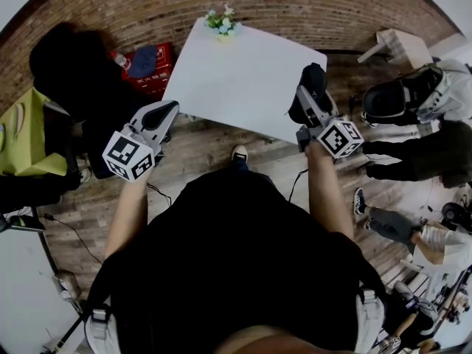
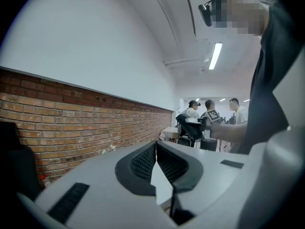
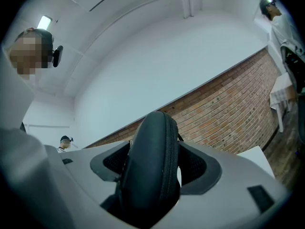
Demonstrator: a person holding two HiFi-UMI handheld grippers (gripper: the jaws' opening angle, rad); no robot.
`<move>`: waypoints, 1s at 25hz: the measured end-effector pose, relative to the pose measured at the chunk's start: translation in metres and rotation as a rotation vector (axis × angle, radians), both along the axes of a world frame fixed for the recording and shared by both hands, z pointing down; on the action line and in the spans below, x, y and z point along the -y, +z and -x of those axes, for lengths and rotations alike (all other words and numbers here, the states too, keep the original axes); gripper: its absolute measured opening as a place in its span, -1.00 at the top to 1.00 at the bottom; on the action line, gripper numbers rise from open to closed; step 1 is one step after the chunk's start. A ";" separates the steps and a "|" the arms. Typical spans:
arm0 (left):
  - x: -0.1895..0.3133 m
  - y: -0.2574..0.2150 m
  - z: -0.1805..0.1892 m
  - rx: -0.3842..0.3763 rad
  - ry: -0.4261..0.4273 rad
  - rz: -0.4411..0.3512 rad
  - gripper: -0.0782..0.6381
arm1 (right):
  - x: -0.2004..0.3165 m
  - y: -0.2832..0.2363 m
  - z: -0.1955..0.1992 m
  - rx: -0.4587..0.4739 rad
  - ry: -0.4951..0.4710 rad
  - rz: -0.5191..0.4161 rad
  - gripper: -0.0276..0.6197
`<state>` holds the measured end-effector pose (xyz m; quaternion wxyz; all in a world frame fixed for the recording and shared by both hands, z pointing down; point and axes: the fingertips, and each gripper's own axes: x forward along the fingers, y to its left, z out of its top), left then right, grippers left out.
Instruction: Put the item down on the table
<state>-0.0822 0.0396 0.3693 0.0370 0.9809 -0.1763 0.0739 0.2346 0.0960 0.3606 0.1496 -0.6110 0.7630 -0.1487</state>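
Brick wall behind a white table (image 1: 236, 72). My right claw (image 1: 313, 94) clamps a black zippered case (image 3: 147, 166) by its flat sides near the table's edge. It seems light and semi-rigid. My left claw (image 1: 167, 112) is closed and empty.

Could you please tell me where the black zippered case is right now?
In the head view, the black zippered case sits on the right, clamped in the right gripper, at the near right edge of the white table.
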 end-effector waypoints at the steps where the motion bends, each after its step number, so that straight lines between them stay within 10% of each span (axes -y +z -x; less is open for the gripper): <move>1: 0.003 0.001 -0.002 0.001 -0.002 0.002 0.74 | 0.002 0.001 -0.002 0.001 -0.002 0.002 -0.09; 25: 0.049 0.012 -0.048 0.010 -0.018 0.029 0.74 | 0.043 0.030 -0.051 0.051 -0.002 0.039 -0.09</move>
